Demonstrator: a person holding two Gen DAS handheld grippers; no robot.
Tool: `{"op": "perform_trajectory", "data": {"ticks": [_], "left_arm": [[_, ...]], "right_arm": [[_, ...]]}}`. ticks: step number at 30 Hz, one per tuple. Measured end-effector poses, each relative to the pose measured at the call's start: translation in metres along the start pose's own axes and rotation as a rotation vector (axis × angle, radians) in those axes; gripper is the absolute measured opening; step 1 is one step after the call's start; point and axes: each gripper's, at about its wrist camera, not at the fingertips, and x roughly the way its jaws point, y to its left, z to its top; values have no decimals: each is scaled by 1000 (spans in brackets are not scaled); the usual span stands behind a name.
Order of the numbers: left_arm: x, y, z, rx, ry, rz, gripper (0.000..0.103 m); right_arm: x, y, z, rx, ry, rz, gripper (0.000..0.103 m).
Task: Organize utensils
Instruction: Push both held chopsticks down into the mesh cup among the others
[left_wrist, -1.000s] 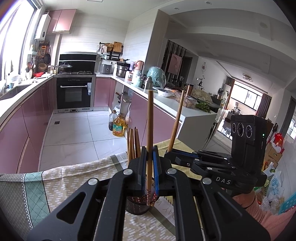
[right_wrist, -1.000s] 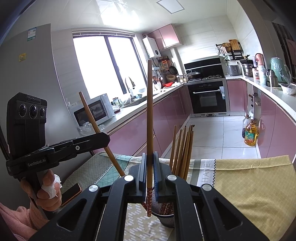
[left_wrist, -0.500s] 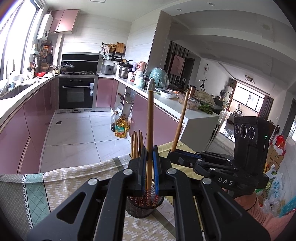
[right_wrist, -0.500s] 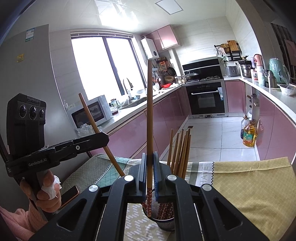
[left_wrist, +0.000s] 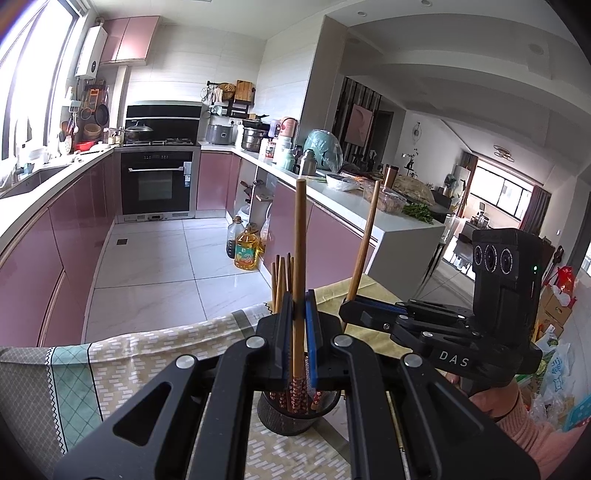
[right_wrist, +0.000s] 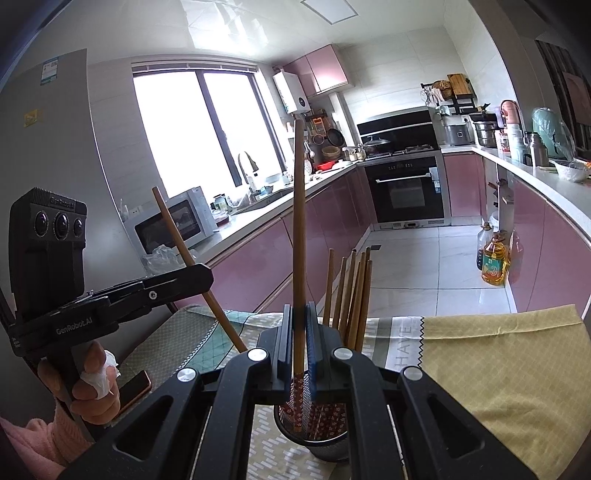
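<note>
Left wrist view: patterned cloth (left_wrist: 155, 350) draped over the surface at left; centre, left gripper (left_wrist: 300, 332) with jaws clenched on a chopstick (left_wrist: 299, 258), long axis near upright, plain end up, decorated tip down inside the black mesh holder (left_wrist: 291, 413) standing on the cloth; just behind, a cluster of other chopsticks (left_wrist: 281, 280) upright in the same holder; further right, right gripper (left_wrist: 354, 312) seen from the side, jaws clamped on a second chopstick (left_wrist: 364, 240) leaning slightly rightward at its top; far right, a hand (left_wrist: 487, 398) in a pink sleeve on that gripper's handle. Right wrist view: far left, left gripper (right_wrist: 205, 275) from the side with its hand (right_wrist: 94, 391) below and a phone (right_wrist: 133, 389) lying flat on the cloth, visible only here; its chopstick (right_wrist: 184, 254) tilted, top toward the left; centre, right gripper (right_wrist: 300, 328) gripping its own chopstick (right_wrist: 298, 221) near vertical, tip down within the holder (right_wrist: 325, 439); beside it the standing bunch (right_wrist: 351, 291) fanned slightly rightward; right, yellow cloth (right_wrist: 498, 365), barely seen in the other view.
</note>
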Motion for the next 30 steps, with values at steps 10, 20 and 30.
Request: {"op": "perform_trajectory", "data": {"ticks": [10,20,30], "left_arm": [[17,-5,-3,11,18,29,7],[30,0,-10,2,32,37,7],[38,7,-15,1,47,44,7]], "right_arm": [[10,-3,-4,3,13,-29,6],[17,-12,-9,20,29,-36,6],[21,-15,-15,27,39,-42,6]]}}
